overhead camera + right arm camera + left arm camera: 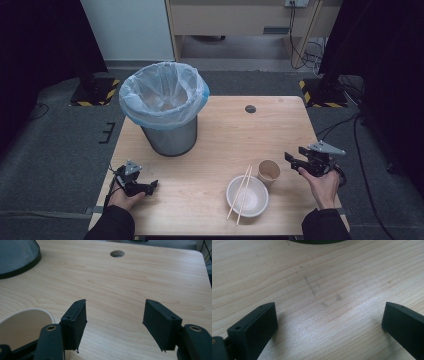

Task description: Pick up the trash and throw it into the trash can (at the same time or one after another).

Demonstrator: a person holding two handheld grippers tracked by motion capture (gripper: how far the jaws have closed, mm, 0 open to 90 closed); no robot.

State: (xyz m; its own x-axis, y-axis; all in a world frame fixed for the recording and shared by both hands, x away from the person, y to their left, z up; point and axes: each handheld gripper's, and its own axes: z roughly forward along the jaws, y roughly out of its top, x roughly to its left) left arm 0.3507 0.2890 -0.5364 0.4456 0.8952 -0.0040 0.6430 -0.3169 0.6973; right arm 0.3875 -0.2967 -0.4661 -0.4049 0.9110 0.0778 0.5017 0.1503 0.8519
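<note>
A mesh waste bin [167, 110] lined with a pale blue bag stands at the table's back left. Near the front sits a white bowl [247, 196] with a pair of chopsticks [241, 192] laid across it. A brown paper cup [269, 173] stands upright just right of the bowl; its rim [23, 326] shows low left in the right gripper view. My left gripper [152, 185] rests low over the table's front left, open [329, 322], bare wood between its jaws. My right gripper [290, 159] hovers right of the cup, open [115, 320] and empty.
The wooden table [225, 130] has a round cable hole [250, 108] near its back edge, also seen as a hole [117, 253] ahead of my right gripper. The bin's dark base [17, 257] is at the far left there. Grey carpet surrounds the table.
</note>
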